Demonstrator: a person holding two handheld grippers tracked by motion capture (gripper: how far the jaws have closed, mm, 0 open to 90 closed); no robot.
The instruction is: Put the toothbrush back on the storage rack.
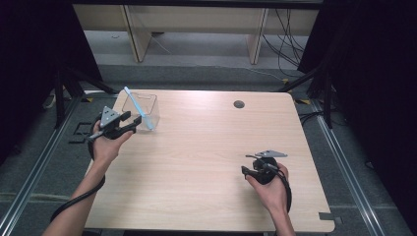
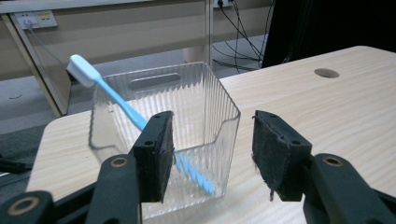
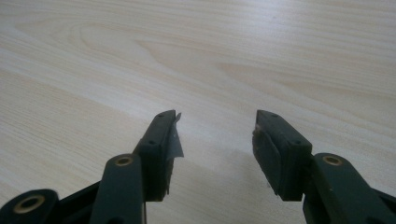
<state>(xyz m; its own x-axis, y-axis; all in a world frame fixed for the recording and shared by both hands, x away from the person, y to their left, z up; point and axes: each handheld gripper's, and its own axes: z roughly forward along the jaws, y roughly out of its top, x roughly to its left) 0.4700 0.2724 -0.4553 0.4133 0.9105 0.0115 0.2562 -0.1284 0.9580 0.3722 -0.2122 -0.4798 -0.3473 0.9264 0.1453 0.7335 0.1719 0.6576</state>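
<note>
Here my left gripper (image 2: 212, 154) stands wide open with nothing held, its jaws just in front of the clear tub (image 2: 163, 135) at centre left of the left gripper view. A blue toothbrush (image 2: 140, 121) leans inside the tub, its white head poking over the far rim toward the upper left. My right gripper (image 3: 215, 140) is open and empty too, low over bare tabletop (image 3: 233, 56), well apart at the lower right of the high view.

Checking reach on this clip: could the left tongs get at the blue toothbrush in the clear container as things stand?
Probably yes. The left tongs are open right at the clear container, whose top is open, and the toothbrush leans out over its rim. Nothing else stands between them, though its near wall blocks a low approach.
</note>
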